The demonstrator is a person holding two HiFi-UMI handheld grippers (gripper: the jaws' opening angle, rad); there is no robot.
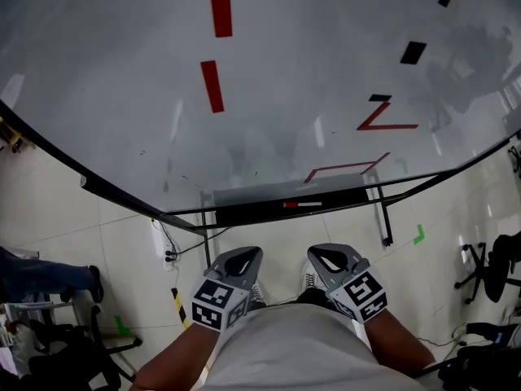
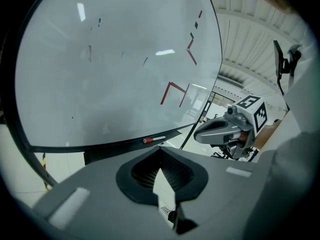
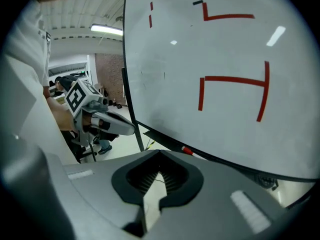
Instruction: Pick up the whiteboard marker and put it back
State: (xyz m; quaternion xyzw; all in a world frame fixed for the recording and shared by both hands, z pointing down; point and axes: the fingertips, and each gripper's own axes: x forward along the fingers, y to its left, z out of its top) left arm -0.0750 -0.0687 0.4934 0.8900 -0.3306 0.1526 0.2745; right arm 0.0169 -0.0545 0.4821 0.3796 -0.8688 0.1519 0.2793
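- two grippers, both empty: the left gripper [image 1: 242,259] and the right gripper [image 1: 332,259] hang side by side, low and close to the person's body, well apart from the whiteboard [image 1: 285,96].
- each gripper's own view shows its fingers closed together at the tips, with nothing clamped between them; only floor shows through the rounded gap behind the tips.
- one whiteboard marker [image 1: 301,204], white with a red cap, lies flat on the dark tray [image 1: 244,214] that runs along the whiteboard's bottom edge, about midway along it.
- the same marker [image 2: 154,139] shows in the left gripper view, and again [image 3: 192,152] in the right gripper view, beyond the closed tips in both.
- progress, as a judgement: nothing is being held or reached for. the marker sits in its resting place, so either the pick-up has not begun or the return is done; the pictures alone do not settle which.
- if not begun, everything is left: reach to the whiteboard's tray, open one gripper, close on the marker, lift it, set it back.
- counted: one whiteboard, one tray, one marker, two grippers.
- on the whiteboard's surface the head view shows two upright red bars [image 1: 220,5] and two angled red line figures [image 1: 387,120].
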